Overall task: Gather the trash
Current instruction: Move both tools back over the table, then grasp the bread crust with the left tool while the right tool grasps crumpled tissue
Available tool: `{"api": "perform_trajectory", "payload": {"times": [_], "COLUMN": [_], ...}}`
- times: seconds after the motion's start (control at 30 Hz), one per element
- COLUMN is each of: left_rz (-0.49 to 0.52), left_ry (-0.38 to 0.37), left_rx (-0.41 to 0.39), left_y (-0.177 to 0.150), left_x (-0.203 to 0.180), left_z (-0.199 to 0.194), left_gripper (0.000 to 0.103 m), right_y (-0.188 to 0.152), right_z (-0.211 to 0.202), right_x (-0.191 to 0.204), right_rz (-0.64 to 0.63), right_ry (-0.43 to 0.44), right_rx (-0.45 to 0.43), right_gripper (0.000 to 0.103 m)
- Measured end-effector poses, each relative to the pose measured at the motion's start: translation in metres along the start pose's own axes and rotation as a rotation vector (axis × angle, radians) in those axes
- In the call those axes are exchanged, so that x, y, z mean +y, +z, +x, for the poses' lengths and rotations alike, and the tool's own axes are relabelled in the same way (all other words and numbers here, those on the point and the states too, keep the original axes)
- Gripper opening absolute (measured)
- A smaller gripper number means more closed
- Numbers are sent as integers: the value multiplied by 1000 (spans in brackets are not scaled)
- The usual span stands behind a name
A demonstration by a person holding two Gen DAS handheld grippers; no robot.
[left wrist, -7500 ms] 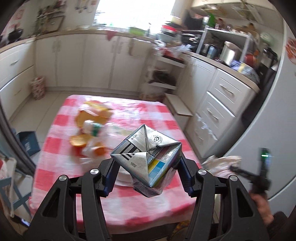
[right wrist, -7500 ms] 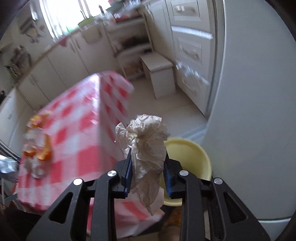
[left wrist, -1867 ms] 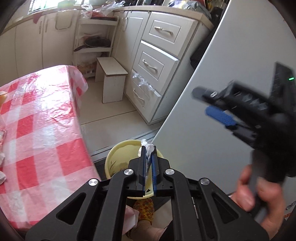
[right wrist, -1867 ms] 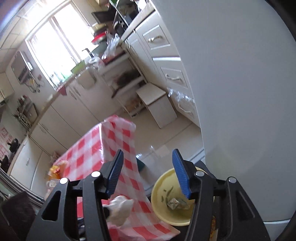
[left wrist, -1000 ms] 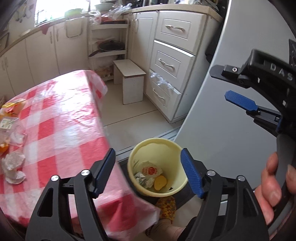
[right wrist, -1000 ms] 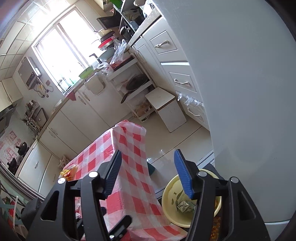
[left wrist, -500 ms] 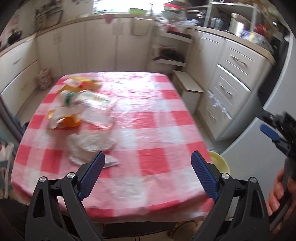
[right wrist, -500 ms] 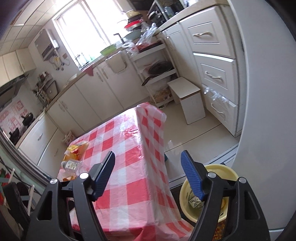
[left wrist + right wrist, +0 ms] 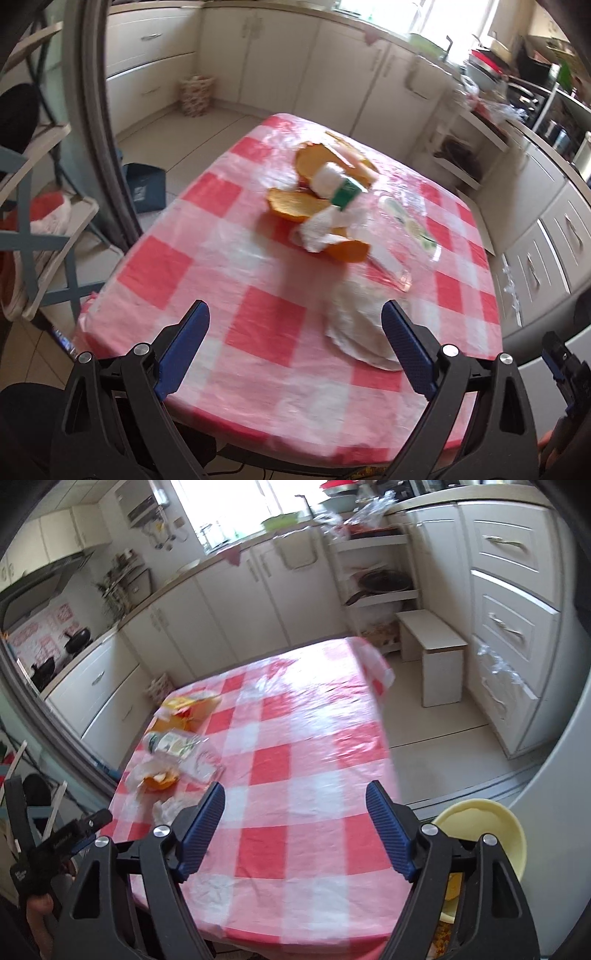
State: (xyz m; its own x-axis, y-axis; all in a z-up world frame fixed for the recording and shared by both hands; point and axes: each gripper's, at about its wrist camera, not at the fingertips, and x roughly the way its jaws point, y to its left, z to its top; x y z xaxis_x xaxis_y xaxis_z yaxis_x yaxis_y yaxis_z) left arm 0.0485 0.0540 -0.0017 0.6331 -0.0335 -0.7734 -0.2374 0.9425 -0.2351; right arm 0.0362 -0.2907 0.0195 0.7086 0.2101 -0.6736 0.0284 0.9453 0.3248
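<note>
Now left gripper (image 9: pixel 295 347), right gripper (image 9: pixel 295 823) agape above table (image 9: pixel 258 295).

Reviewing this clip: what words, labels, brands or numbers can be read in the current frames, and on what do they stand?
None can be read.
Green-and-white label on the white rolled wrapper: blurred by motion.
Green-printed label on the clear plastic packet: too small.
Lettering on the black body of the left gripper, seen from the right wrist: too faint.
Blue box on the floor: white marking, unreadable.
</note>
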Motion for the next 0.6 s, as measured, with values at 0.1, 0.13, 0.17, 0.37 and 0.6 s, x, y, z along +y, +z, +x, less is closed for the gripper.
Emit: {"api": "perform_trajectory", "payload": {"times": [0.1,0.13,0.17,0.37,0.6], "left_rz": [-29,-37,-42,-59,-193], "left_ry": [17,21,22,32,67], "left_rx": [5,8,11,12,57], "left_y": [0,1,1,23,62], "left_x": [10,15,16,26,50], "left_z": [3,4,4,12,52], "left_gripper": [90,90,90,90,90], "right_y": [-4,-7,-9,-23,-32], "right_z": [16,23,30,68,105], "right_x": [27,38,48,99,120], "right_rz": [-56,-82,-106,-252,-298], "right_ry": [28,38,46,60,51], "right_rx": [43,61,78,146,203], "right_gripper": [77,78,79,82,82]}}
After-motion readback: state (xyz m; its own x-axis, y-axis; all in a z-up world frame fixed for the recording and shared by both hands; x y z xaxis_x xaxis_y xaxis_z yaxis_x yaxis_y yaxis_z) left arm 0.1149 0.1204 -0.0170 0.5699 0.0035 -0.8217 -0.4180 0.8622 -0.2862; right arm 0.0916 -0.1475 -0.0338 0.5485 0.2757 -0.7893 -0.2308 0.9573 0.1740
